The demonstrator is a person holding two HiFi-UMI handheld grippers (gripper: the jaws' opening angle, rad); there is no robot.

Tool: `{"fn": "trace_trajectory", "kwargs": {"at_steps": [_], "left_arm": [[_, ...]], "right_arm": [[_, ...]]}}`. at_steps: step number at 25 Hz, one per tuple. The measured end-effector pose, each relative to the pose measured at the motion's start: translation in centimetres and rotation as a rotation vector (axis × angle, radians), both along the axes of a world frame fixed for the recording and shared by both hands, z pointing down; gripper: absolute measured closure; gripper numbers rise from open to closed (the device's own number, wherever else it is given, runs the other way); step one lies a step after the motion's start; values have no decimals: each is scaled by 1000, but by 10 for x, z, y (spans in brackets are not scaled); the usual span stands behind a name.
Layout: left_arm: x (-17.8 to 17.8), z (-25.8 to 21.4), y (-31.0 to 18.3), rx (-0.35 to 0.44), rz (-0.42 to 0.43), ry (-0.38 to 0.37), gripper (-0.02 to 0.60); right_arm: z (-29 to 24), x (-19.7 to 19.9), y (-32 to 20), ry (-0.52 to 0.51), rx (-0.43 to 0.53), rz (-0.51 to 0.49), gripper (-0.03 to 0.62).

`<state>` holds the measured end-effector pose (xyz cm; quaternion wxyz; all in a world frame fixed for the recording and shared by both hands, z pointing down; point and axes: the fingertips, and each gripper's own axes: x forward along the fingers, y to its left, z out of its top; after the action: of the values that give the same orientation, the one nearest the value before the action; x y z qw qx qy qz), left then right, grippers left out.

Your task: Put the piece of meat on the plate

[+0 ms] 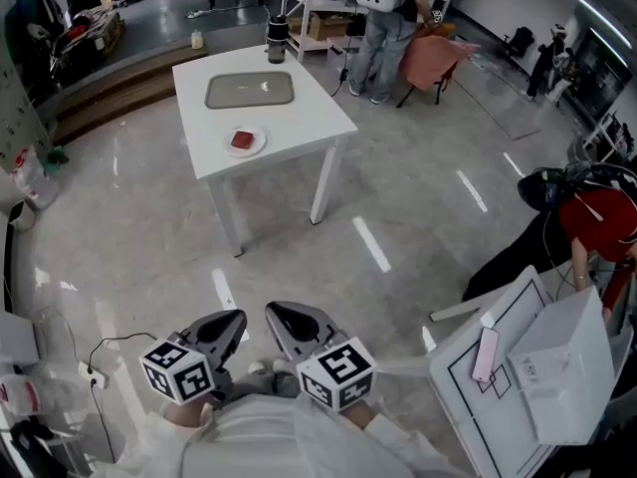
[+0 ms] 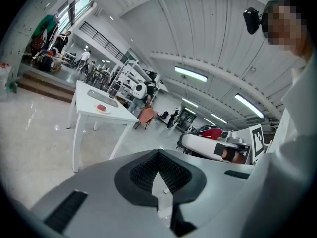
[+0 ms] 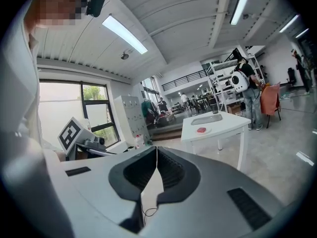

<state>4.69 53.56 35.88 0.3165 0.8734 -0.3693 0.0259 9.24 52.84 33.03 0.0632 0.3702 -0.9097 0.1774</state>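
Observation:
A red piece of meat (image 1: 242,139) lies on a small white plate (image 1: 256,150) near the front edge of a white table (image 1: 299,118), well ahead of me. Both grippers are held close to my body, far from the table. My left gripper (image 1: 236,319) and right gripper (image 1: 275,313) are shut, with nothing between the jaws. The left gripper view shows its shut tips (image 2: 158,152) and, far off on the table (image 2: 111,115), the meat (image 2: 101,107). Beyond the shut tips (image 3: 157,150) in the right gripper view, the meat (image 3: 201,130) sits on that table (image 3: 223,125).
A grey tray (image 1: 249,90) and a dark cup (image 1: 277,40) stand farther back on the table. A person (image 1: 383,28) stands beside an orange chair (image 1: 433,60) behind it. White boards and a box (image 1: 557,366) lie at my right, near a person in red (image 1: 602,227). A cable (image 1: 105,357) runs along the floor on the left.

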Motion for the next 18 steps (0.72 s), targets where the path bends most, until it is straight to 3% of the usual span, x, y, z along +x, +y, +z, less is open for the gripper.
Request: {"fn": "trace_trajectory", "kwargs": {"at_steps": [10, 18], "left_arm": [[17, 26, 0, -72, 10, -11, 571], [2, 32, -67, -65, 18, -29, 571]], "right_arm": [[25, 11, -10, -19, -81, -7, 579], [33, 6, -76, -10, -86, 35, 579]]}}
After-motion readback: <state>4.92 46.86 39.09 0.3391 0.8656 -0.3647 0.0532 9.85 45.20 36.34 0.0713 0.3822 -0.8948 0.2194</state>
